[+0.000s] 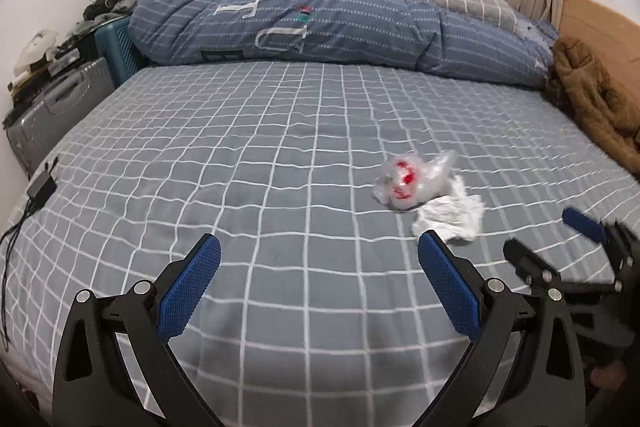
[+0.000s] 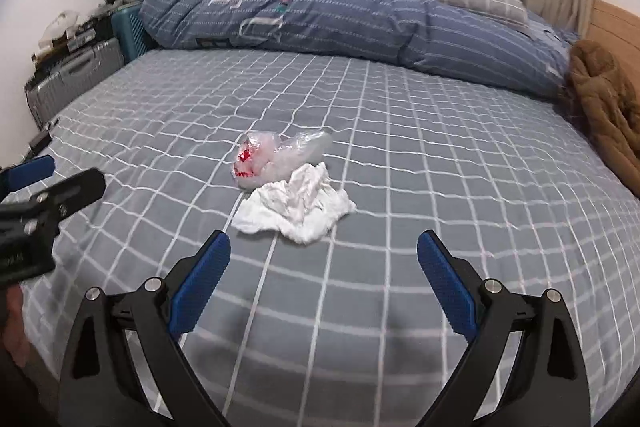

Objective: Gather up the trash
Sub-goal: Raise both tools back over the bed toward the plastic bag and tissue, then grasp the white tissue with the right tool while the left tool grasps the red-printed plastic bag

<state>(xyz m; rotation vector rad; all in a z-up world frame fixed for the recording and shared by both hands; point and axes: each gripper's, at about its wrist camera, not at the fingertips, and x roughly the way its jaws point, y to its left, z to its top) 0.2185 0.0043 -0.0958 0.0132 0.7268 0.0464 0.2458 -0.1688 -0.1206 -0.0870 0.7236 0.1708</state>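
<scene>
Far left, off the bed edge, a grey suitcase [image 1: 60, 103] w/ clutter on top, and a black charger [image 1: 40, 187] w/ its cable lying on the grey checked sheet [image 1: 240, 147]; none of that looks like trash, so I'd leave it alone. The left gripper [image 1: 318, 283] hangs low over bare sheet near the foot of the bed, fingers spread wide, nothing btwn them. Just right of it and a bit further up the bed sits the trash: a crumpled clear plastic bag w/ red print [image 2: 276, 159], and touching its near side a wadded white tissue [image 2: 296, 211]. The right gripper [image 2: 322, 283] is lined up almost straight behind the tissue, fingers likewise apart and empty, so it seems the better one to go in. My guess: come down so the pads straddle the thickest part of the wad, not a loose corner, and don't pinch the sheet underneath. Bag is slippery and springy, prob needs a separate grab at its bunched middle. Far right, a brown jacket [image 2: 608, 99] by the headboard, well apart.
</scene>
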